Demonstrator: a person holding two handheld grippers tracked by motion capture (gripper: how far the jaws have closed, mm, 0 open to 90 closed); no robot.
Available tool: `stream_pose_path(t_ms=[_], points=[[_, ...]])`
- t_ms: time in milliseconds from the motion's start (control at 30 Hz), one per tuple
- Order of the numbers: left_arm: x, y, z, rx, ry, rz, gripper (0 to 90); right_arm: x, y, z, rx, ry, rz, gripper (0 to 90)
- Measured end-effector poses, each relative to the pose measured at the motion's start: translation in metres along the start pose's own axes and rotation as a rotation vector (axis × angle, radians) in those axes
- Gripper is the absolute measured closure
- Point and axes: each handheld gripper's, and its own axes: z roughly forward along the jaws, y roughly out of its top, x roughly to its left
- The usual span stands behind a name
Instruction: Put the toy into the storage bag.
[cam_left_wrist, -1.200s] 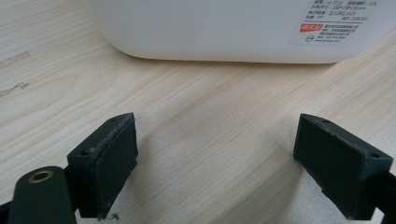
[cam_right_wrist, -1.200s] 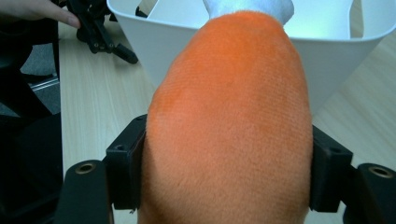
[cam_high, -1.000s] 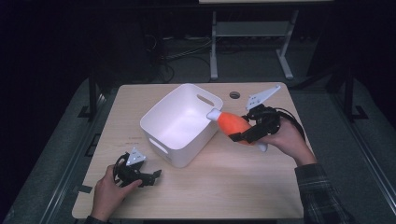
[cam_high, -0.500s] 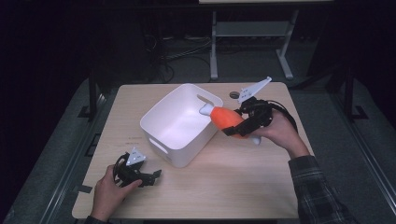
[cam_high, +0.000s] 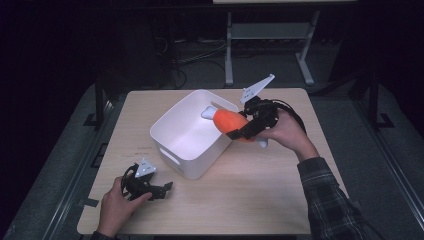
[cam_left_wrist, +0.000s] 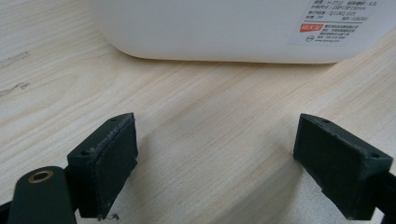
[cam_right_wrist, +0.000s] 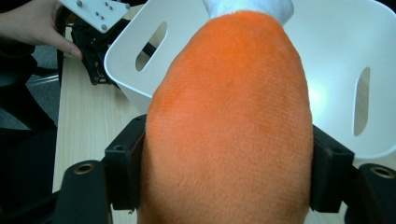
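Worktop (cam_high: 260, 200) carrying white bin (cam_high: 185, 137), sitting near its middle, slightly left. Orange plush toy (cam_high: 231, 122) with white tip hanging over bin's right rim, tip pointing into bin. Right tongs (cam_high: 240, 134) pinching toy's orange body, both pads pressing into plush, hand gripping from right side. Left tongs (cam_high: 167, 187) resting low on worktop near front-left corner, just in front of bin's wall, jaws standing spread wide, nothing sitting between them, bare wood showing there.
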Motion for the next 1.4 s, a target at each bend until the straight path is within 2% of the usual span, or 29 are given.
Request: stream_pose_path(t_ms=[867, 1400], points=[[0.000, 0.000, 0.000, 0.003, -0.001, 0.000, 12.7, -0.005, 0.048, 0.028, 0.027, 0.038, -0.071, 28.3], [0.000, 0.000, 0.000, 0.005, 0.000, 0.003, 12.7, -0.003, 0.075, 0.061, 0.064, 0.080, -0.120, 27.6]])
